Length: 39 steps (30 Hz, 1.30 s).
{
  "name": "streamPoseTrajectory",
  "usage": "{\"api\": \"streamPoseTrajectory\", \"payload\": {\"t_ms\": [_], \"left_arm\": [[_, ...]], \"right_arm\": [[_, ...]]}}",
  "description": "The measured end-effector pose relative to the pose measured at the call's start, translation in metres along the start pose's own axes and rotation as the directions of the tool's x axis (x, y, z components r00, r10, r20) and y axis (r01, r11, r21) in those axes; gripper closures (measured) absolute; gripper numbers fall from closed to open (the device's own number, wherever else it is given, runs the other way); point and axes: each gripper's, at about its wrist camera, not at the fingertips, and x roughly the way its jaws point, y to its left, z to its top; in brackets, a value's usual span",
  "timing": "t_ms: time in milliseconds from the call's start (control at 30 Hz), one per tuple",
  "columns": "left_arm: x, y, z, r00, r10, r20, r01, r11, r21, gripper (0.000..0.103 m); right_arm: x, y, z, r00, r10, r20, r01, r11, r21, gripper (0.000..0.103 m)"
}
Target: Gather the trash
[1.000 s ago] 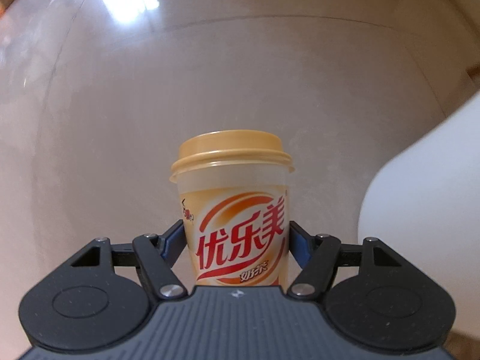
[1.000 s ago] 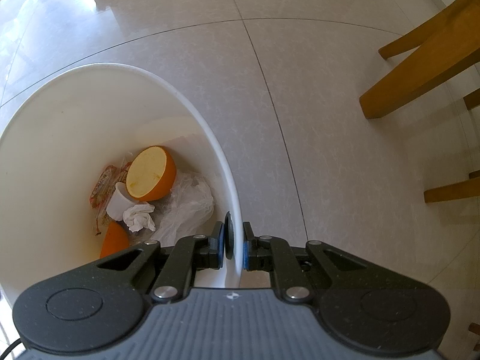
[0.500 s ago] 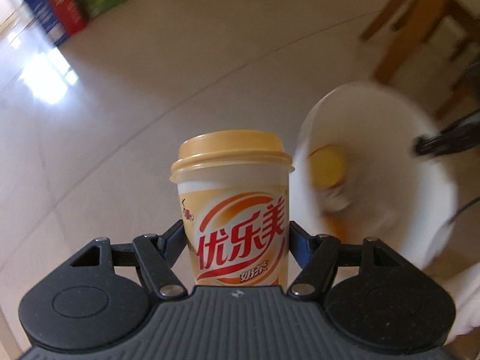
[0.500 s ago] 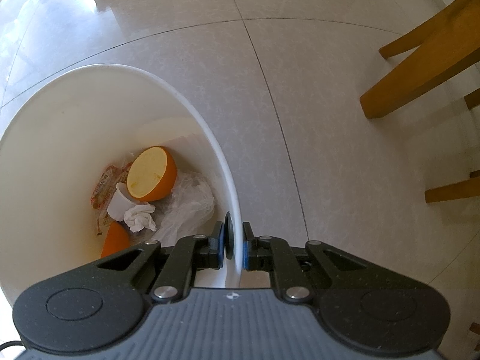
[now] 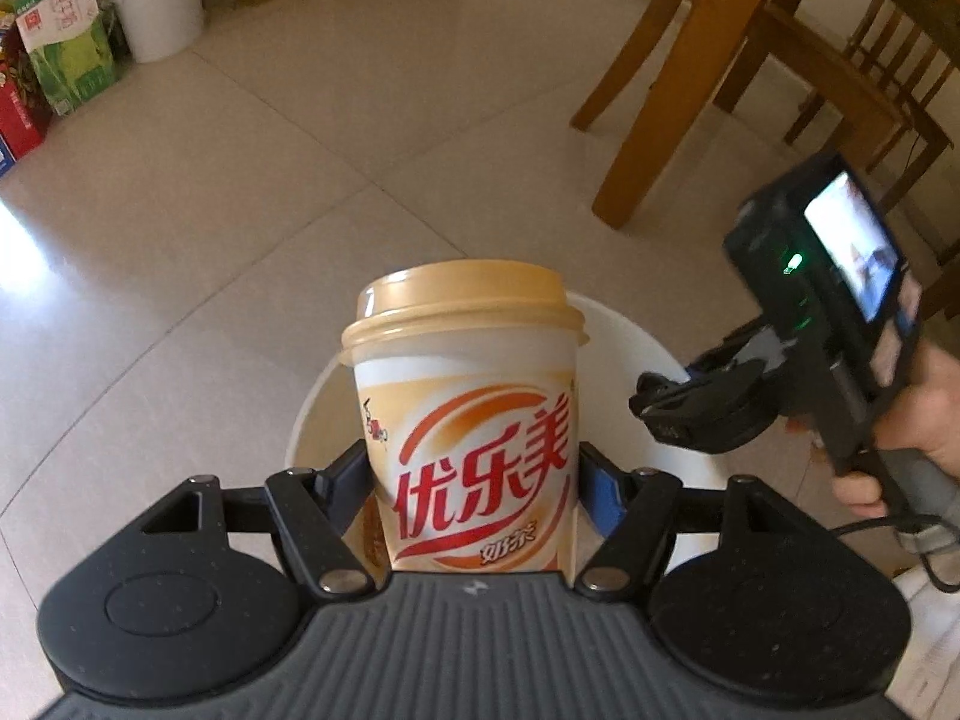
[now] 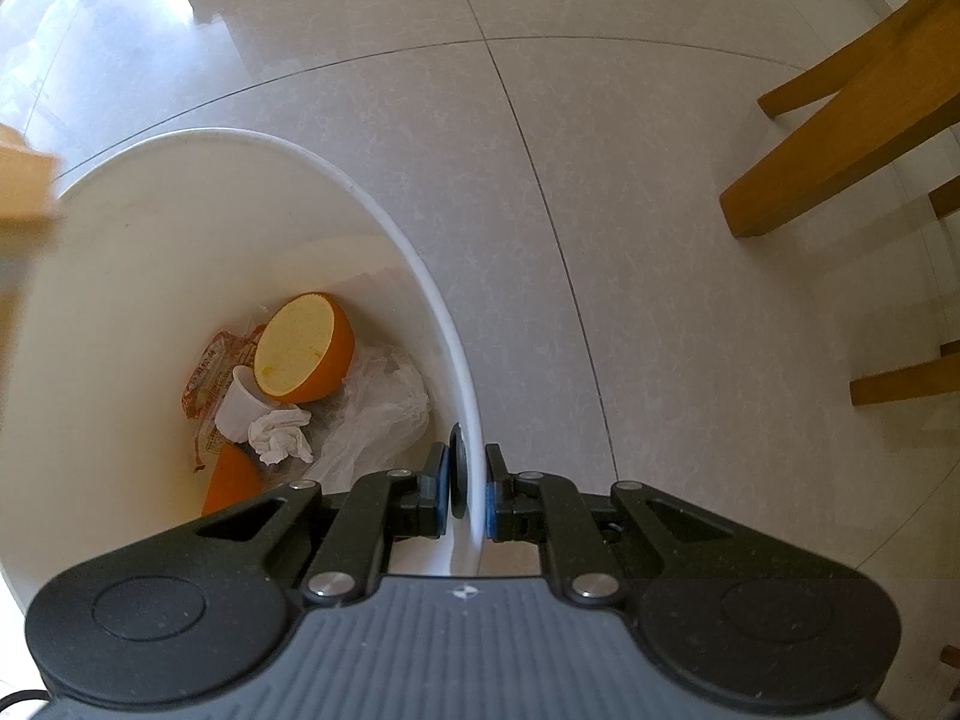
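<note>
I've got the tall paper milk-tea cup with its tan plastic lid and red lettering (image 5: pixel 468 420) sitting between the blue pads of my left gripper (image 5: pixel 474 480), and it's hanging right over the mouth of the round white plastic bin (image 5: pixel 654 360). The jaws are easing apart now. On the right side I can see a sliver of daylight between pad and cup, and the left pad looks barely in contact, so I'd call this the release.

Over on the other side, my right gripper (image 6: pixel 467 495) is pinched nearly closed on the bin's white rim (image 6: pixel 474 420), one pad inside the wall and one outside, holding the bin in place on the pale tiled floor (image 6: pixel 600 180). In the left view I can see that same gripper and the person's hand (image 5: pixel 918 438) around its handle, at the bin's right edge.

Progress check: the bin's bottom already holds half an orange, cut face up (image 6: pixel 303 348), another orange piece (image 6: pixel 231 480), a small white cup (image 6: pixel 240 411), a crumpled white tissue (image 6: pixel 279 435), a printed snack wrapper (image 6: pixel 204 378) and a clear plastic bag (image 6: pixel 384 414). So a good share is collected. The milk-tea cup isn't in yet; it needs to fall clear of the pads. A blurred tan edge at the far left of the right view is probably that cup. I see no loose litter on the floor in these views, though they don't cover the whole room.
</note>
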Motion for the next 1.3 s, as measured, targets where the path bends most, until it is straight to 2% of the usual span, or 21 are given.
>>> {"api": "streamPoseTrajectory", "payload": {"t_ms": [33,133,367,600,700,800,967,1000,1067,1167,1233,1300], "left_arm": [[0.004,0.000,-0.001,1.000,0.000,-0.012,0.000,1.000,-0.004,0.022],[0.002,-0.001,0.000,1.000,-0.010,0.017,0.011,1.000,-0.020,0.010],[-0.015,0.002,-0.002,0.998,0.018,0.064,-0.017,1.000,-0.016,0.007],[-0.026,0.008,-0.021,0.989,0.116,0.087,-0.116,0.993,-0.008,0.004],[-0.023,0.011,-0.032,0.983,0.170,0.070,-0.168,0.985,-0.025,0.003],[-0.028,0.013,-0.041,0.973,0.226,0.055,-0.224,0.974,-0.040,0.003],[-0.036,0.010,-0.054,0.950,0.308,0.045,-0.304,0.949,-0.079,0.003],[-0.038,0.008,-0.058,0.948,0.314,0.039,-0.310,0.947,-0.086,0.003],[-0.042,0.006,-0.062,0.951,0.307,0.023,-0.303,0.947,-0.105,0.003],[-0.051,0.007,-0.068,0.950,0.310,-0.014,-0.308,0.936,-0.169,0.003],[-0.056,0.007,-0.073,0.954,0.295,-0.046,-0.298,0.928,-0.224,0.003],[-0.061,0.004,-0.078,0.949,0.311,-0.057,-0.315,0.917,-0.247,0.003]], "right_arm": [[0.000,0.000,0.000,1.000,0.001,0.000,-0.001,1.000,0.000,0.090],[0.000,0.000,0.000,1.000,0.001,0.001,-0.001,1.000,-0.002,0.090],[0.000,0.002,-0.002,1.000,-0.003,0.003,0.003,1.000,-0.003,0.090],[-0.001,0.004,-0.002,1.000,-0.008,0.006,0.008,1.000,-0.013,0.089],[-0.003,0.005,-0.003,1.000,-0.002,0.009,0.002,1.000,-0.015,0.084],[-0.011,0.008,-0.005,1.000,0.002,0.031,-0.001,1.000,-0.029,0.076],[-0.028,0.018,-0.015,0.998,0.026,0.056,-0.022,0.997,-0.070,0.044],[-0.033,0.021,-0.017,0.998,0.027,0.062,-0.022,0.996,-0.082,0.042],[-0.043,0.027,-0.023,0.997,0.020,0.076,-0.012,0.995,-0.096,0.029],[-0.060,0.036,-0.032,0.995,0.023,0.101,-0.012,0.994,-0.107,0.019],[-0.071,0.042,-0.041,0.994,0.038,0.104,-0.028,0.995,-0.096,0.015],[-0.082,0.046,-0.053,0.993,0.060,0.106,-0.052,0.996,-0.077,0.012]]}}
